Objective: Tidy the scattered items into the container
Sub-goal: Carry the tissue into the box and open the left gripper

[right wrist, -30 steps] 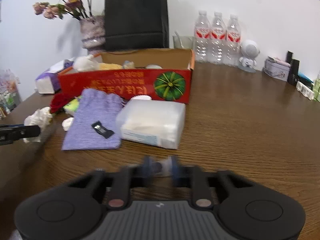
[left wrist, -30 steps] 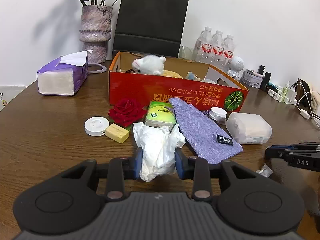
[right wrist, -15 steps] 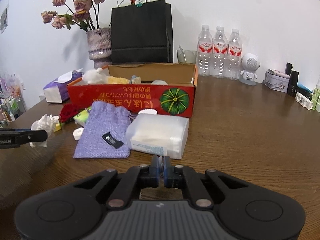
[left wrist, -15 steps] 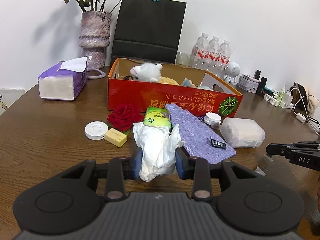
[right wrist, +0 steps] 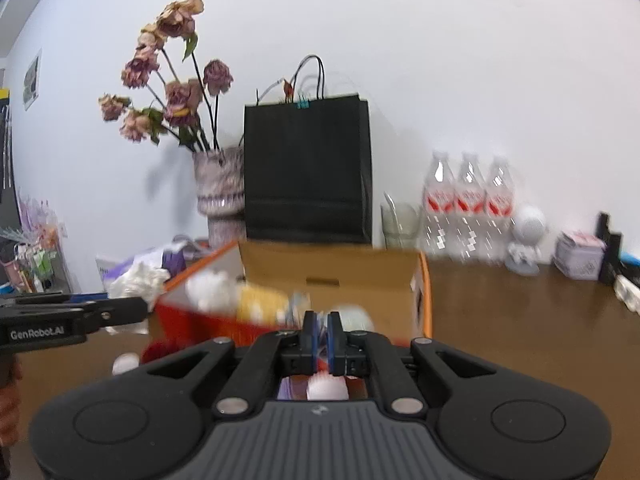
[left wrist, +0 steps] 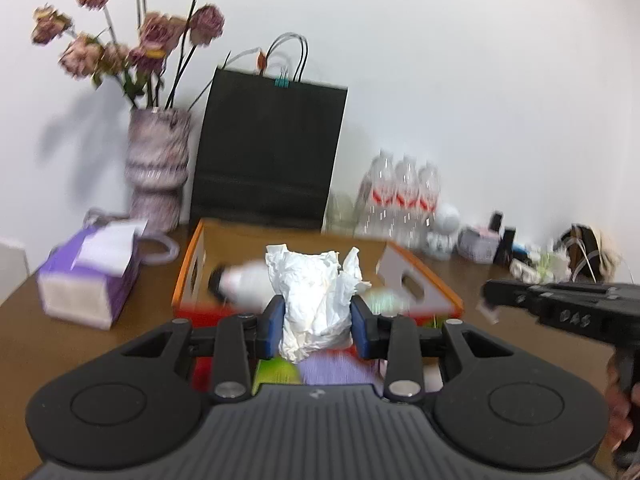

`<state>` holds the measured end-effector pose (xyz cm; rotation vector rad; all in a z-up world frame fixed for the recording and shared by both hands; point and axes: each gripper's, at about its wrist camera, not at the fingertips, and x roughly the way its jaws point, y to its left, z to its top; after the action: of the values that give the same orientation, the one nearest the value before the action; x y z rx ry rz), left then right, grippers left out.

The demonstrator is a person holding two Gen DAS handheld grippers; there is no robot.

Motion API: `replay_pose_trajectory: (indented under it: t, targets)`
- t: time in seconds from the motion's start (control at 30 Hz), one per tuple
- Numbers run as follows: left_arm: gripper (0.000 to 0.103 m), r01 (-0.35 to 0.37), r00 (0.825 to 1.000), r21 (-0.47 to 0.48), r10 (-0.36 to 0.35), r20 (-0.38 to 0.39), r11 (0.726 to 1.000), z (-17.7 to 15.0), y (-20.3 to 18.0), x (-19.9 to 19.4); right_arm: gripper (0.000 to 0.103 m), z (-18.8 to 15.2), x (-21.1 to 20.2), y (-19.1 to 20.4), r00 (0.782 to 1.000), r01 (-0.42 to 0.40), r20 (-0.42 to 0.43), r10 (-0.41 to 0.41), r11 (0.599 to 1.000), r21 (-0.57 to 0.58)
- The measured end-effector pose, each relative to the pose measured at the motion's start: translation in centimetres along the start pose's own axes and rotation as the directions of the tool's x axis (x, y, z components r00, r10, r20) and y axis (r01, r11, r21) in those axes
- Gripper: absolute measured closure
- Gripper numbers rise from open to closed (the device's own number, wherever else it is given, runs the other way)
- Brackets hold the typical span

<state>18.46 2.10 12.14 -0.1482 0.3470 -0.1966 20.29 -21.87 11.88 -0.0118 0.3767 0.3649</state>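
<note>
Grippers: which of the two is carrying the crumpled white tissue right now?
The left gripper: the crumpled white tissue sits clamped between its blue pads. The right gripper has its jaws nearly together, no tissue between them.

Bright, even, soft indoor light. Faint shadow of flowers on wall, left of vase. Heavy motion blur over box and bottles. Fisheye bending, dark corners.
</note>
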Motion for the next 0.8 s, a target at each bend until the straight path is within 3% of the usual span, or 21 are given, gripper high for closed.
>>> replay_pose_trajectory:
  t: [0.23,0.33,0.53,0.57,0.63,0.67,0.7,0.73,0.77,0.8]
  targets:
    - [0.067,-0.006,1.000,-0.064,0.007,0.016,0.998,3.0,0.4,6.4,0.100,3.5,7.3,0.3,1.000,0.000,0.002,0.000,0.999,0.034]
    - [0.067,0.009,1.000,-0.110,-0.010,-0.011,0.994,2.9,1.0,9.0,0.099,3.5,10.4,0.0,0.999,0.022,-0.025,-0.021,0.999,0.045]
    - [0.067,-0.035,0.998,-0.080,0.030,-0.059,0.996,2.5,1.5,13.0,0.099,2.1,14.2,-0.7,0.993,0.034,-0.117,-0.027,0.998,0.060]
    - [0.063,-0.042,0.997,-0.071,0.038,-0.066,0.997,2.4,1.5,13.4,0.099,1.9,14.5,-0.8,0.991,0.033,-0.130,-0.025,0.998,0.059]
    - [0.039,-0.067,0.995,-0.054,0.062,-0.081,0.996,2.3,1.6,13.9,0.095,1.7,14.9,-0.9,0.987,0.031,-0.158,-0.021,0.998,0.058]
    - [0.018,-0.086,0.993,-0.047,0.082,-0.086,0.995,2.2,1.6,14.0,0.085,1.7,15.0,-0.9,0.985,0.031,-0.171,-0.020,0.998,0.060]
    - [0.006,-0.103,0.992,-0.041,0.099,-0.082,0.994,2.2,1.6,13.9,0.057,1.7,15.1,-1.0,0.983,0.033,-0.184,-0.021,0.998,0.060]
    - [0.001,-0.113,0.991,-0.036,0.110,-0.074,0.993,2.3,1.6,13.8,0.038,1.8,15.1,-1.0,0.980,0.037,-0.197,-0.026,0.998,0.055]
    - [0.000,-0.118,0.991,-0.032,0.116,-0.070,0.993,2.4,1.6,13.6,0.003,1.8,15.1,-0.9,0.978,0.043,-0.205,-0.033,0.998,0.046]
    - [0.000,-0.121,0.990,-0.025,0.119,-0.070,0.992,2.5,1.6,13.5,0.001,1.9,15.0,-0.7,0.978,0.044,-0.205,-0.036,0.998,0.033]
